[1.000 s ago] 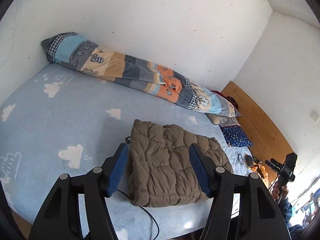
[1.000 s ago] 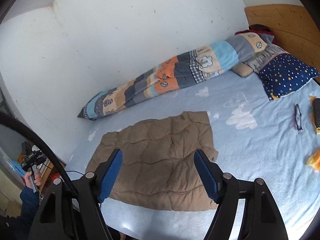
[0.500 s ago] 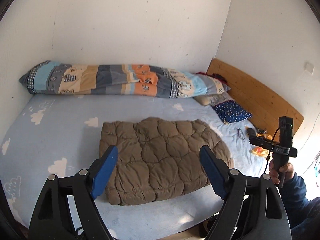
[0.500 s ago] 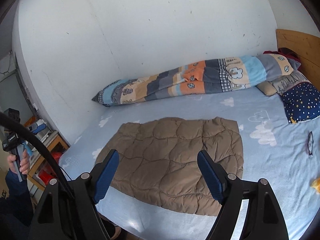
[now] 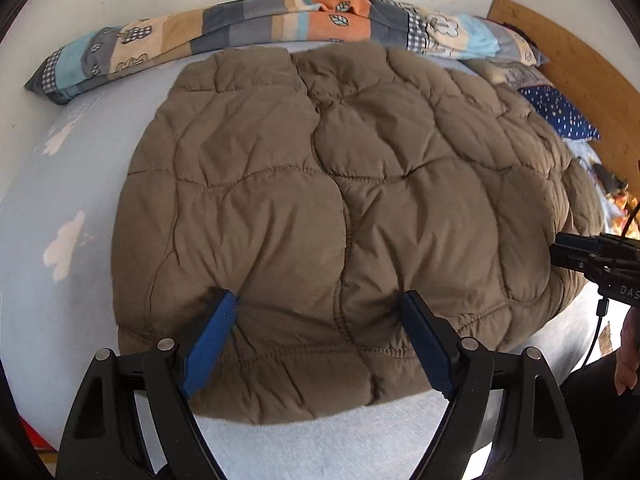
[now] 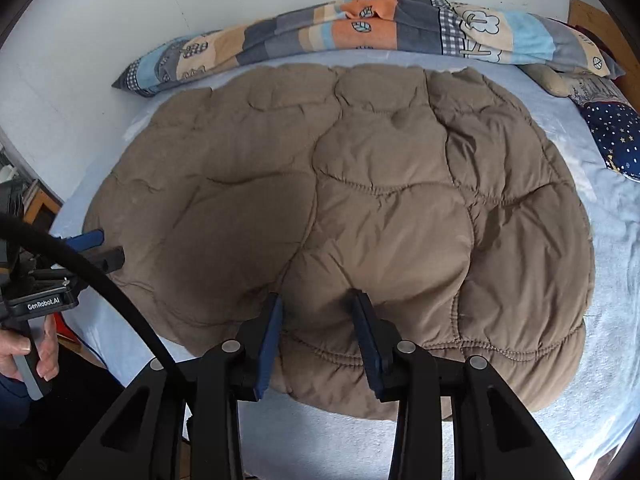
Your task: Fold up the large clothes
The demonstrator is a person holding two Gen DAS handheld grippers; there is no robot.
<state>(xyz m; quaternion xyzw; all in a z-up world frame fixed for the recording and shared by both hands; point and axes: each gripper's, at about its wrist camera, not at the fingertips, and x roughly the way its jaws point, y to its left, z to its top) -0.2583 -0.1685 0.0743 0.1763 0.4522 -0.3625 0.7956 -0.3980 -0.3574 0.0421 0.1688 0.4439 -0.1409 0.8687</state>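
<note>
**Both tongs pressing into the near edge of the jacket**

While the brown quilted jacket (image 5: 336, 200) is lying flat across the middle of the blue bed (image 5: 52, 184), filling most of both frames, the left tongs (image 5: 320, 300) are sitting at the lower centre of the left view with their blue pads spread wide. Both tips are pushing into the padding just inside the near hem, and a broad band of fabric is lying between them without being pinched.

At the bottom centre of the right view, the right tongs (image 6: 318, 300) are standing much narrower, half closed, with a puffed fold of the jacket (image 6: 360, 200) bulging up between the pads (image 6: 270, 332). Whether they are truly clamping that fold I cannot tell.

Each view is also catching the other tool: the right tongs (image 5: 568, 250) are entering at the right edge of the left view, touching the jacket's side, and the left tongs (image 6: 100, 248) are showing at the left edge of the right view, against the jacket's lower-left edge.

Along the top of both frames a patchwork quilt (image 6: 360, 28) is lying rolled against the white wall (image 6: 120, 8). A navy starred pillow (image 6: 612, 136) is resting at the right edge, just beside the jacket.
</note>
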